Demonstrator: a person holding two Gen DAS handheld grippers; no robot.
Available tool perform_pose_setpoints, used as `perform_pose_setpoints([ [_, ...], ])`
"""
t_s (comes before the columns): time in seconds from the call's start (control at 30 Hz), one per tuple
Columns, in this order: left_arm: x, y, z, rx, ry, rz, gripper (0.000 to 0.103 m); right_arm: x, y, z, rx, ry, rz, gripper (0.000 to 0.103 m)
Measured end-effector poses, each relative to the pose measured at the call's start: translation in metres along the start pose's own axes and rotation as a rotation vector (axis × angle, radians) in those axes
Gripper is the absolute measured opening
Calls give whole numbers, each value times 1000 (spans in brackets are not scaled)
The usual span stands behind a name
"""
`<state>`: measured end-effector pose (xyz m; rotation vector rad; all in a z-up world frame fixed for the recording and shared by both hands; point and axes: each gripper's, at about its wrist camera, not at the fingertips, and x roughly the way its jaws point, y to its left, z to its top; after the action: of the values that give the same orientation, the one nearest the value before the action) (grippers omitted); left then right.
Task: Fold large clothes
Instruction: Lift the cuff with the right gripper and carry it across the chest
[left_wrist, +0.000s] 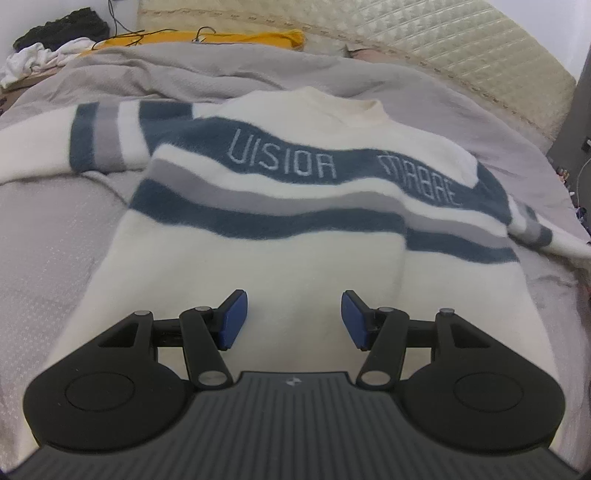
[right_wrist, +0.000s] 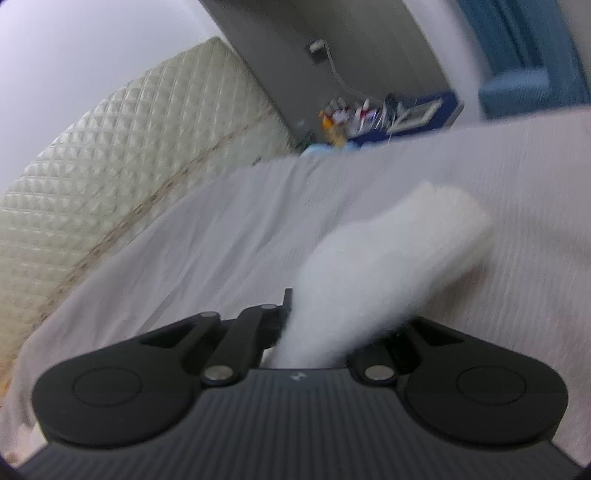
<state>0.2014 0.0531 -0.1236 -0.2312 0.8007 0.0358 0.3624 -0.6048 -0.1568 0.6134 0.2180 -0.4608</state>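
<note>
Sweater (left_wrist: 295, 229) spread flat on bed (left_wrist: 44, 236), collar far from left hand-held gripper (left_wrist: 293, 319), released above hem. Sleeve (right_wrist: 373, 269) clenched in right hand-held gripper (right_wrist: 314, 328).

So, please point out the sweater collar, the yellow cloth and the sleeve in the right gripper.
sweater collar (left_wrist: 345, 107), left wrist view, cream neckband.
yellow cloth (left_wrist: 221, 38), left wrist view, its middle.
sleeve (right_wrist: 388, 258), right wrist view, white mid-length.

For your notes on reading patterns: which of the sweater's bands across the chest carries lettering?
The upper blue band on the sweater: it alone bears pale letters. The grey band and the lower blue band are plain.
</note>
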Motion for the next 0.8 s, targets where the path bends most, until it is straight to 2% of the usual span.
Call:
perform_pose_setpoints([
  [0.07,-1,0,1,6,-6,3,62,1,14,9,-39,-2,-17,9],
  [0.2,-4,1,4,0,-9,-3,62,-15,54,24,-90,-29,39,9],
  [0.27,-7,2,7,4,11,-53,62,-31,78,30,-127,-53,74,9],
  [0.37,-18,4,9,-20,-21,-98,62,-58,122,34,-219,-93,122,9],
  [0.43,-26,5,12,-10,-37,-100,62,-78,152,36,-264,-109,173,9],
  [0.53,-36,7,14,-2,-31,-145,62,-112,193,36,-330,-125,256,9],
  [0.63,-51,13,15,-35,-62,-171,62,-153,233,32,-407,-146,344,9],
  [0.8,-74,23,15,-42,-111,-202,62,-227,283,2,-469,-154,515,9],
])
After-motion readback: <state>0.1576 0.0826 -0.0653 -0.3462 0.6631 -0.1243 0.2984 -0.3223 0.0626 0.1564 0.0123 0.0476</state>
